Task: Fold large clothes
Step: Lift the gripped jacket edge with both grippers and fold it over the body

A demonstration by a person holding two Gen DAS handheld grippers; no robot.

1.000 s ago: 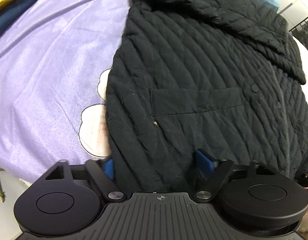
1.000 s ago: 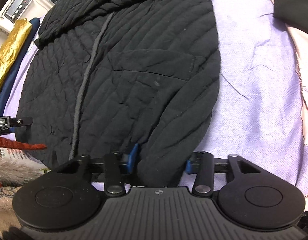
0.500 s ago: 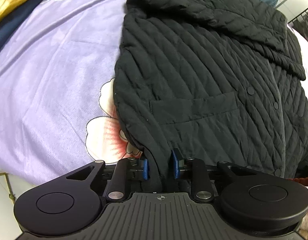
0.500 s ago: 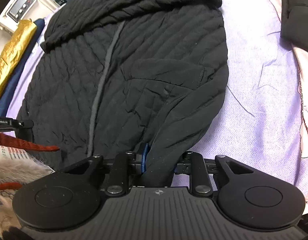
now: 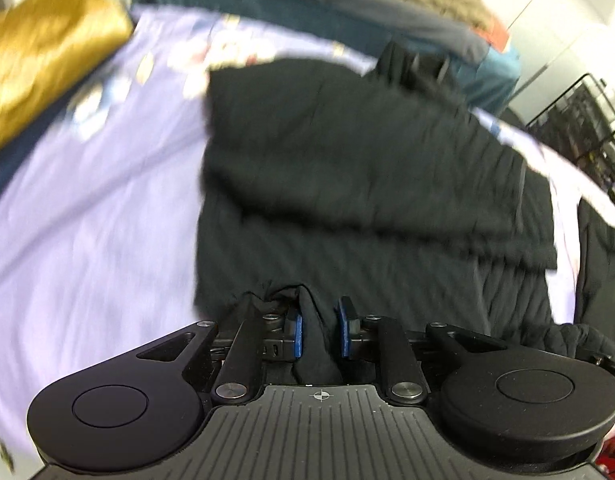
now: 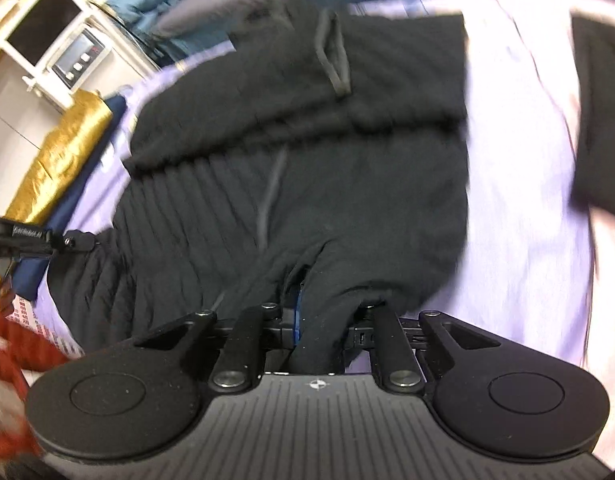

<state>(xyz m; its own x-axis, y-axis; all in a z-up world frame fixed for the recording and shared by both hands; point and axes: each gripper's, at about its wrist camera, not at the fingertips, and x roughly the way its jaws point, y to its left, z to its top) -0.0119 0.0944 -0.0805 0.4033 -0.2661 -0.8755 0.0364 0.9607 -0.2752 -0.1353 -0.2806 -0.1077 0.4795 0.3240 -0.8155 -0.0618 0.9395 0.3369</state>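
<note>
Both tools are closing on bunched hem of the black quilted jacket [image 5: 347, 168]: left tool [image 5: 318, 334], right tool [image 6: 327, 326]. Only the left wrist view shows a wire rack [image 5: 579, 120]; only the right shows a white scale [image 6: 77, 58].

Left wrist camera peers steeply down along its blue-padded black gripper [image 5: 318, 328], close above the black quilted jacket [image 5: 367, 168] on the lilac bedsheet [image 5: 87, 208]. Right wrist camera does likewise over its own gripper [image 6: 323, 320], near the hem. Both share that jacket, the sheet and the gold fabric roll [image 5: 39, 64].
</note>
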